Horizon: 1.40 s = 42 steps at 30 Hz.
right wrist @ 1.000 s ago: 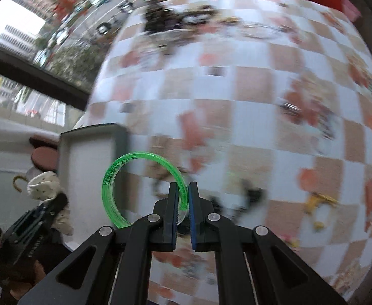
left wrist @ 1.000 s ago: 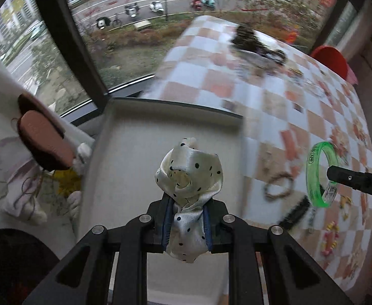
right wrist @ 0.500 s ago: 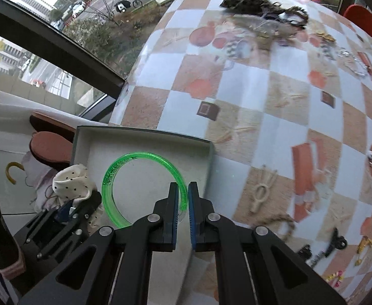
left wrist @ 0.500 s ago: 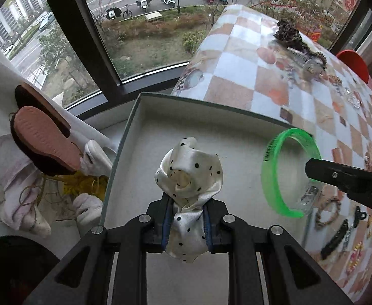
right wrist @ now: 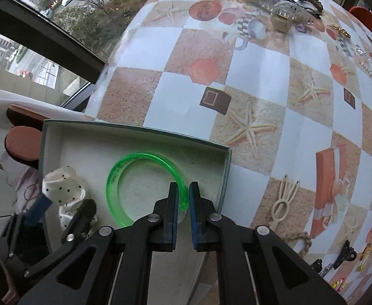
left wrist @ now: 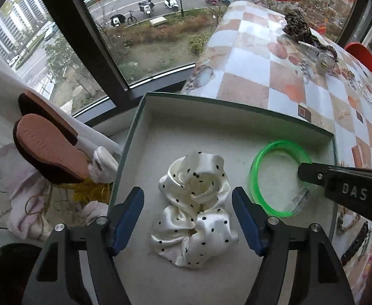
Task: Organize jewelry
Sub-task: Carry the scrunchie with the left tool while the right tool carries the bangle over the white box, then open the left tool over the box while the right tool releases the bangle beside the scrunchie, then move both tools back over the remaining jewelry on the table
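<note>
The left gripper stands spread over a shallow box with a pale floor and a dark green rim; its jaws have just been opening, and the white scrunchie with black dots lies loose between them on the box floor, its blue pads clear of the cloth on both sides. Just to the right of the scrunchie, inside the same box, the right gripper points down and pinches a green bangle by its rim, the jaws pressed close on the thin plastic. The bangle stands tilted near the box's right wall, and whether its lower edge touches the floor cannot be told. The box sits at the corner of a tabletop covered in a checked cloth printed with starfish and shells. Further across the cloth lie other pieces: a clear hair claw next to a dark heap at the far edge, a cream hair clip, and small black clips near the right edge. Left of the box, off the tabletop, a slipper shows its pink sole.
</note>
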Each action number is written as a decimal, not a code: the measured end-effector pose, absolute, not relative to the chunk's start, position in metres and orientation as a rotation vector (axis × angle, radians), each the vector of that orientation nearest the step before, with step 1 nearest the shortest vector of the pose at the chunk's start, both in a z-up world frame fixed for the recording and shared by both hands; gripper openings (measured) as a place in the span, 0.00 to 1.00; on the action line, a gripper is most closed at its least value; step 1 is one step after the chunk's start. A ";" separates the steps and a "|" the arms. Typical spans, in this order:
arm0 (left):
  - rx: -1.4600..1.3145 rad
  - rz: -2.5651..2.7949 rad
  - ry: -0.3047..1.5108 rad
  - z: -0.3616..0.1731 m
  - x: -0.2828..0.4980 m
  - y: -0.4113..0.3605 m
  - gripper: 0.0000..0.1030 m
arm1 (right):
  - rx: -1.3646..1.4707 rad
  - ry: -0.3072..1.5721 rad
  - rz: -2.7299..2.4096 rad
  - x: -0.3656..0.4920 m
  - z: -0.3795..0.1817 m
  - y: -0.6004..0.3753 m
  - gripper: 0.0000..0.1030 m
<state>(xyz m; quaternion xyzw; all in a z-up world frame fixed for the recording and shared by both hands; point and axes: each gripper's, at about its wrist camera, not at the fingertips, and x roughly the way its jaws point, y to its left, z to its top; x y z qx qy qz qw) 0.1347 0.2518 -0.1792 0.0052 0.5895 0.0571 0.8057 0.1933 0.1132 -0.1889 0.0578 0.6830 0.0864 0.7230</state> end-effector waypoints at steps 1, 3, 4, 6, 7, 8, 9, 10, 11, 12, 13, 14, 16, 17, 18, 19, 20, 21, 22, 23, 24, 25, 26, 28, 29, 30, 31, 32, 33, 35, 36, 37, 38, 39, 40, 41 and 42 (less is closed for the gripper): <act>0.015 0.121 1.269 -0.180 0.136 0.252 0.73 | 0.121 1.509 0.189 0.193 -0.189 0.114 0.10; 0.021 0.126 1.276 -0.181 0.137 0.251 0.73 | 0.114 1.511 0.189 0.195 -0.188 0.113 0.10; 0.022 0.131 1.279 -0.181 0.137 0.251 0.73 | 0.119 1.512 0.194 0.195 -0.187 0.113 0.13; 0.019 0.134 1.278 -0.179 0.136 0.252 0.73 | 0.140 1.508 0.212 0.198 -0.186 0.118 0.21; 0.019 0.134 1.277 -0.178 0.136 0.252 0.73 | 0.150 1.501 0.220 0.199 -0.182 0.119 0.26; 0.021 0.135 1.275 -0.177 0.134 0.253 0.73 | 0.155 1.492 0.225 0.197 -0.180 0.118 0.32; 0.025 0.135 1.272 -0.175 0.133 0.253 0.73 | 0.160 1.481 0.229 0.196 -0.177 0.118 0.35; 0.030 0.135 1.270 -0.173 0.132 0.253 0.78 | 0.163 1.475 0.231 0.194 -0.175 0.118 0.40; 0.033 0.137 1.270 -0.172 0.131 0.254 0.86 | 0.169 1.465 0.234 0.193 -0.170 0.117 0.45; 0.036 0.142 1.265 -0.170 0.130 0.253 1.00 | 0.179 1.453 0.240 0.192 -0.164 0.116 0.47; 0.040 0.151 1.246 -0.166 0.129 0.253 1.00 | 0.188 1.443 0.243 0.190 -0.158 0.113 0.49; 0.044 0.148 1.237 -0.163 0.127 0.253 1.00 | 0.195 1.434 0.244 0.189 -0.153 0.111 0.50; 0.054 0.143 1.237 -0.160 0.125 0.252 1.00 | 0.212 1.415 0.242 0.182 -0.142 0.100 0.53; 0.063 0.142 1.238 -0.159 0.124 0.251 1.00 | 0.225 1.404 0.238 0.178 -0.135 0.094 0.55; 0.071 0.140 1.238 -0.157 0.122 0.251 1.00 | 0.235 1.397 0.235 0.175 -0.131 0.089 0.56; 0.077 0.136 1.238 -0.155 0.120 0.249 1.00 | 0.247 1.388 0.228 0.171 -0.126 0.082 0.59; 0.083 0.127 1.241 -0.152 0.118 0.247 1.00 | 0.263 1.380 0.217 0.165 -0.120 0.072 0.63; 0.088 0.118 1.242 -0.150 0.115 0.246 1.00 | 0.271 1.377 0.211 0.162 -0.117 0.067 0.64; 0.099 0.106 1.241 -0.147 0.112 0.242 1.00 | 0.289 1.373 0.196 0.155 -0.112 0.056 0.67; 0.105 0.097 1.241 -0.145 0.110 0.241 1.00 | 0.304 1.371 0.182 0.149 -0.110 0.047 0.70; 0.111 0.082 1.243 -0.142 0.106 0.236 1.00 | 0.315 1.370 0.172 0.145 -0.110 0.046 0.72; 0.115 0.067 1.247 -0.140 0.103 0.232 1.00 | 0.332 1.367 0.156 0.139 -0.108 0.039 0.74; 0.117 0.055 1.252 -0.138 0.100 0.229 1.00 | 0.351 1.365 0.135 0.131 -0.106 0.027 0.75; 0.120 0.017 1.266 -0.134 0.094 0.220 1.00 | 0.379 1.368 0.092 0.117 -0.105 0.010 0.76; 0.121 0.002 1.272 -0.132 0.091 0.216 1.00 | 0.391 1.369 0.069 0.110 -0.105 0.002 0.77; 0.126 -0.016 1.275 -0.130 0.087 0.209 1.00 | 0.398 1.370 0.053 0.105 -0.107 -0.003 0.77; 0.133 -0.026 1.274 -0.128 0.083 0.204 1.00 | 0.408 1.372 0.029 0.097 -0.107 -0.012 0.77; 0.143 -0.035 1.271 -0.126 0.080 0.199 1.00 | 0.420 1.374 0.001 0.087 -0.106 -0.024 0.77; 0.155 -0.048 1.269 -0.125 0.078 0.193 1.00 | 0.432 1.379 -0.029 0.076 -0.106 -0.035 0.77; 0.168 -0.079 1.275 -0.124 0.073 0.182 1.00 | 0.454 1.387 -0.082 0.058 -0.105 -0.054 0.77; 0.169 -0.091 1.278 -0.123 0.072 0.176 1.00 | 0.462 1.388 -0.100 0.052 -0.107 -0.062 0.77; 0.175 -0.107 1.279 -0.122 0.071 0.170 1.00 | 0.477 1.388 -0.133 0.041 -0.106 -0.075 0.77; 0.184 -0.126 1.279 -0.121 0.069 0.164 1.00 | 0.485 1.388 -0.153 0.035 -0.107 -0.082 0.77; 0.193 -0.146 1.280 -0.120 0.069 0.157 1.00 | 0.492 1.389 -0.172 0.028 -0.109 -0.089 0.77; 0.202 -0.162 1.280 -0.119 0.068 0.150 1.00 | 0.500 1.393 -0.193 0.022 -0.111 -0.097 0.77; 0.208 -0.172 1.279 -0.118 0.066 0.147 1.00 | 0.509 1.398 -0.214 0.015 -0.113 -0.106 0.77; 0.217 -0.187 1.277 -0.117 0.065 0.138 1.00 | 0.515 1.403 -0.227 0.012 -0.116 -0.112 0.77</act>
